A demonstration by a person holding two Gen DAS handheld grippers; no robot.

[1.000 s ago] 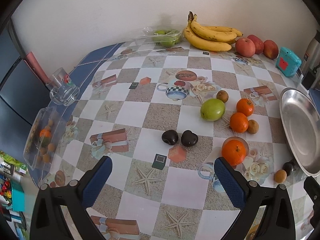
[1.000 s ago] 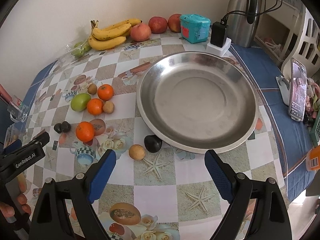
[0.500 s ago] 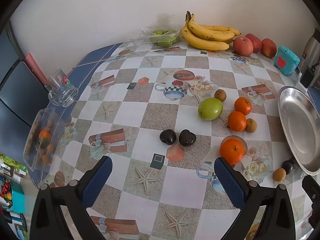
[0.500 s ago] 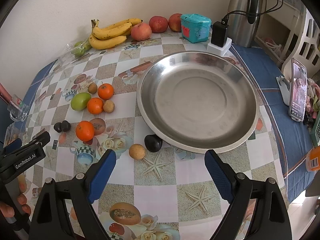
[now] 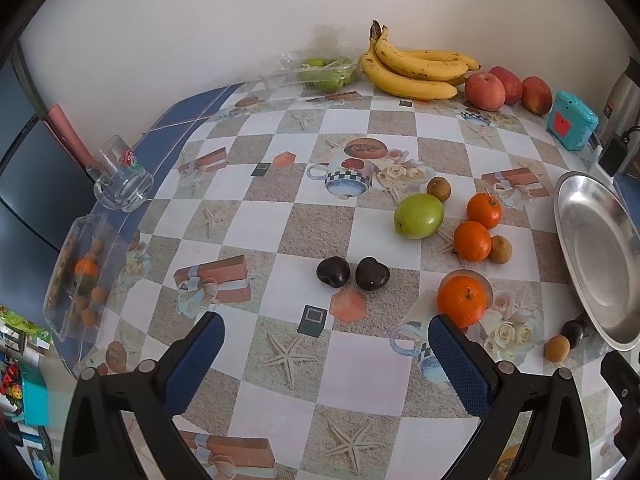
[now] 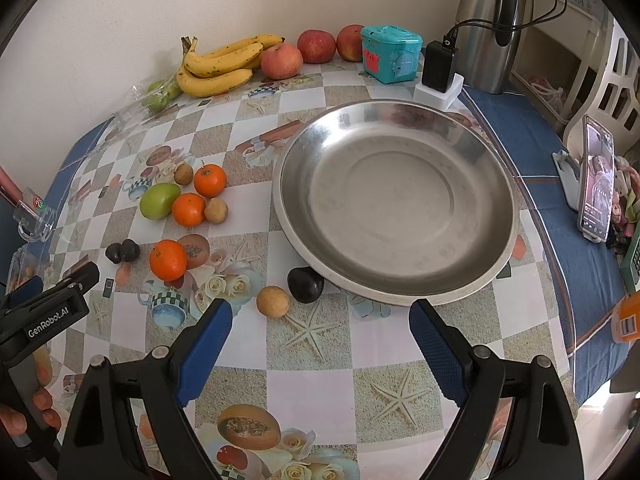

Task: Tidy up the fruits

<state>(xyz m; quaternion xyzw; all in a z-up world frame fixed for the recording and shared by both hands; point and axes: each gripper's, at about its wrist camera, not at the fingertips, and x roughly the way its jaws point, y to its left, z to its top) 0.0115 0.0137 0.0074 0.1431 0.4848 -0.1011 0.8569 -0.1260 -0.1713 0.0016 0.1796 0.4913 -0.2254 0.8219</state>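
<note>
Both my grippers hover released, holding nothing.
Left fingers (image 5: 456,356) spread wide behind two dark plums (image 5: 352,273); right fingers (image 6: 434,346) gape before the round steel dish (image 6: 492,152), which is bare.

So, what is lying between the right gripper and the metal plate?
In the right wrist view, a small tan fruit and a dark fruit lie between the right gripper and the metal plate; the dark fruit sits at the plate's rim.
</note>
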